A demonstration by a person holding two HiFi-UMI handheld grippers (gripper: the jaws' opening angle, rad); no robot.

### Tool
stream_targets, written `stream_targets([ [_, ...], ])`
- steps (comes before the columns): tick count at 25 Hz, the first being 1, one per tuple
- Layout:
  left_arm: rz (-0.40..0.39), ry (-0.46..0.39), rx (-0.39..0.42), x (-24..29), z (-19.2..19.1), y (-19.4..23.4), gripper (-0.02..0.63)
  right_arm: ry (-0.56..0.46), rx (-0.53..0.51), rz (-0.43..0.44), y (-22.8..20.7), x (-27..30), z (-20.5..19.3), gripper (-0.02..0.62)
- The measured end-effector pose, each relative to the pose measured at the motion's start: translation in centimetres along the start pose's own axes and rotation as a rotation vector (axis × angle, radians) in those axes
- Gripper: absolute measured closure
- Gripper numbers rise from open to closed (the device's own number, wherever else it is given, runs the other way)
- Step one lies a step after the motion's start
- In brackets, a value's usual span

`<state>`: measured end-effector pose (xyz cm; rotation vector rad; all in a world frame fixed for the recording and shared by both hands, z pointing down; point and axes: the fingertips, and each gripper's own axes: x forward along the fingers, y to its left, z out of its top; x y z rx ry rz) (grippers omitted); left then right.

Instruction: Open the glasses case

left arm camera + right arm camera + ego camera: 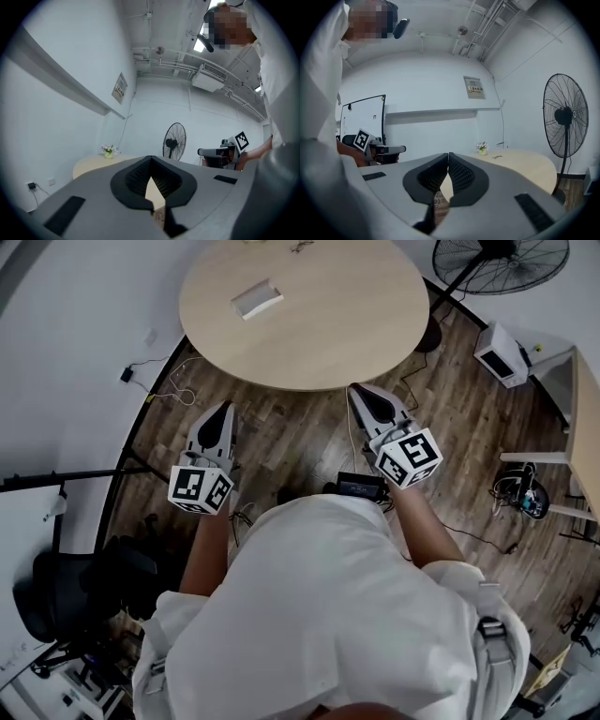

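Holding the left gripper (223,413) and right gripper (361,395) short of the desk (328,343), fingers closed on nothing, I am watching the glasses case (256,300) lying at eleven o'clock, well apart. If it is shut, pinning its base while lifting the lid seems best.

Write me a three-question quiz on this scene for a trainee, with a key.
1. True or false: the glasses case lies on the round table, out of both claws.
2. Pick one. The left claw and the right claw are: A) both shut and empty; B) both wide open; C) both shut on the case.
3. Short answer: in the head view, which appliance stands on the floor past the table's upper right edge?

Key: 1 true; 2 A; 3 the fan.
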<state>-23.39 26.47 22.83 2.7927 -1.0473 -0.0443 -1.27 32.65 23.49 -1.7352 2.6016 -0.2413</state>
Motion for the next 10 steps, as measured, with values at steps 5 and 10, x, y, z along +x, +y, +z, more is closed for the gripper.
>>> stream_targets([
  [5,0.028,0.046,-0.047,1.5,-1.7,-0.9,0.594,-0.014,0.007,-0.001,-1.4,-1.0,-0.2,0.571],
  [10,0.055,0.045,-0.133,3.1,-2.7,-1.9,0.594,-0.025,0.001,-0.008,-2.9,-1.8,0.4,0.571],
])
